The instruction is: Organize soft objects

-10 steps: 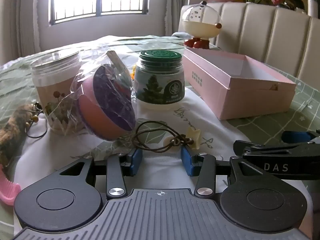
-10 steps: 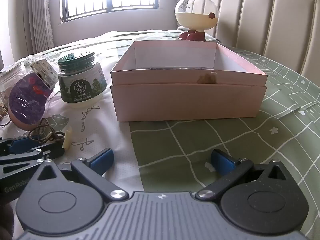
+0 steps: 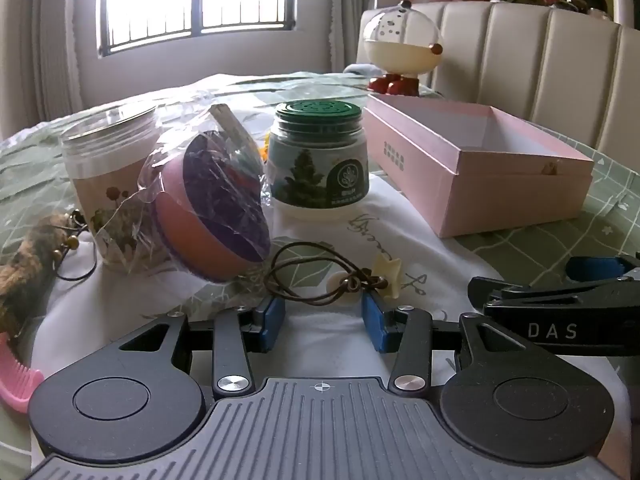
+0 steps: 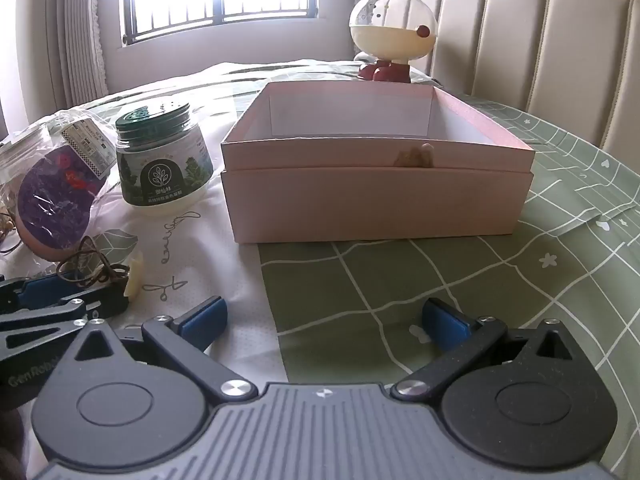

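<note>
Nothing moved since earlier frame: left gripper [image 3: 324,322] spread behind cord [image 3: 316,276], right gripper [image 4: 326,322] spread, empty; box [image 4: 376,208] awaiting items.

Green-lidded jar [image 3: 318,160], perhaps air freshener

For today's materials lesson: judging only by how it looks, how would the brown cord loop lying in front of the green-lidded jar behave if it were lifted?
The brown cord loop lies in slack, overlapping coils, so it is probably floppy and would dangle. It looks thin, so likely very light. The pale charm at its knot would probably swing below.
</note>
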{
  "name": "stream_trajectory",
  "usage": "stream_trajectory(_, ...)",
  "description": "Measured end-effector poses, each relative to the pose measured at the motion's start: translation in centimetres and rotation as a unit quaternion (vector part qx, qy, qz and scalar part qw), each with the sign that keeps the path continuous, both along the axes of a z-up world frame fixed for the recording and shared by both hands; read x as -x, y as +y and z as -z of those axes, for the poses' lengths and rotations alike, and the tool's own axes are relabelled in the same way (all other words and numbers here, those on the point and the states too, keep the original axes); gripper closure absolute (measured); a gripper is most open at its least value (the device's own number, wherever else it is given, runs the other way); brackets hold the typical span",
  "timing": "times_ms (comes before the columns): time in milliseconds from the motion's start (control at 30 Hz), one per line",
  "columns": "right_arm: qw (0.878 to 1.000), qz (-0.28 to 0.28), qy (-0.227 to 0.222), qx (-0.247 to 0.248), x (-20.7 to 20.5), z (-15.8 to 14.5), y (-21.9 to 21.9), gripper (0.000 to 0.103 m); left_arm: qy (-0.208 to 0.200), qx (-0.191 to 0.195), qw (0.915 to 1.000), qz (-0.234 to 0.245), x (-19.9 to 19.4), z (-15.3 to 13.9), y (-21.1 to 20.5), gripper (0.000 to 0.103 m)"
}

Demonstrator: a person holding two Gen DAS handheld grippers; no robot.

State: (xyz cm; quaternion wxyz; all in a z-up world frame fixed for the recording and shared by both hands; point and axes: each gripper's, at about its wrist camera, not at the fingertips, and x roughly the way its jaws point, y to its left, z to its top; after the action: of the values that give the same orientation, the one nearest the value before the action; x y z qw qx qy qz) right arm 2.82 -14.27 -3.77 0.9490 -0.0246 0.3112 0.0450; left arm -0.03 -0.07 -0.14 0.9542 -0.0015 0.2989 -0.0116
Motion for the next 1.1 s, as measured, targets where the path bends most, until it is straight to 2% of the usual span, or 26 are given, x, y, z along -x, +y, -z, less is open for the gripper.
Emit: stream_trajectory(1100,1.0,0.0,0.0,-0.004,0.09,-0.02,-0.05,0.0,0.001,0.001,1.0,0.0,-0.04,0.03,0.09,0.055)
